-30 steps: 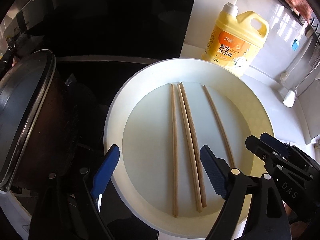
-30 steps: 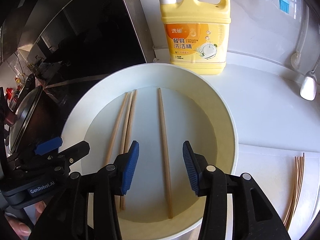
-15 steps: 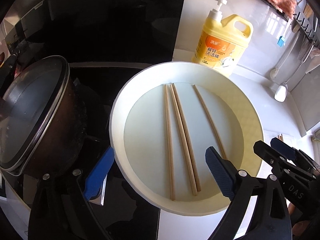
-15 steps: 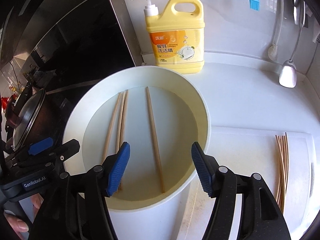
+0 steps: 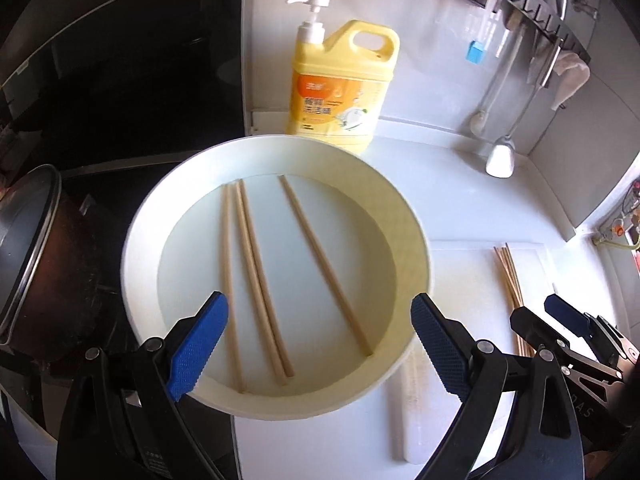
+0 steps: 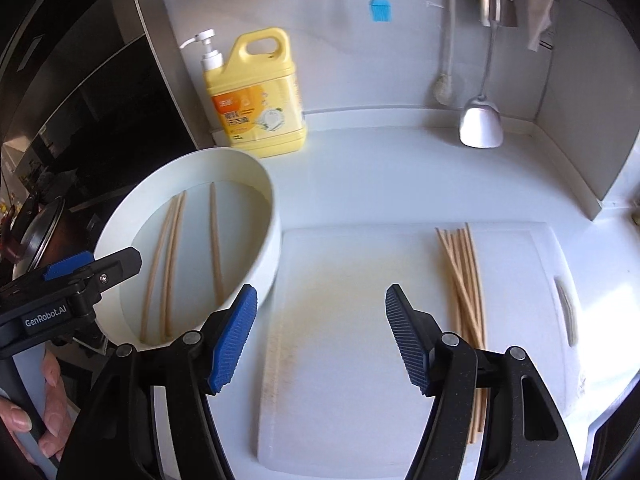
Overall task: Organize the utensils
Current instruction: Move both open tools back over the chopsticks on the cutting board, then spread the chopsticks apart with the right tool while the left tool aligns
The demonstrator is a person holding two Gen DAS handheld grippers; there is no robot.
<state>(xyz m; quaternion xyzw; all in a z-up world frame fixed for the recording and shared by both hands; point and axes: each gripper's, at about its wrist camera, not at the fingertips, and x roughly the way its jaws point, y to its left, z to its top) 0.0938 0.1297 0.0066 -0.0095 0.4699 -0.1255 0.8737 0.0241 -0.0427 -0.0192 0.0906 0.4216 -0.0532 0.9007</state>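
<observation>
Several wooden chopsticks lie in a round white bowl, which the right wrist view shows at its left. My left gripper hangs open above the bowl's near side, nothing between its blue pads. A bundle of several chopsticks rests on the right part of a white cutting board. My right gripper is open and empty over the board's bare left part, to the right of the bowl. Each gripper shows in the other's view: the right gripper and the left gripper.
A yellow dish soap bottle stands behind the bowl by the wall. A lidded pot sits on the black stove to the left. A ladle and a blue brush hang on the back wall. A person's hand holds the left gripper.
Both grippers have drawn back and shifted right. The right gripper left the bowl and now stands over the cutting board, jaws wider. The left gripper's jaws also spread a little.
</observation>
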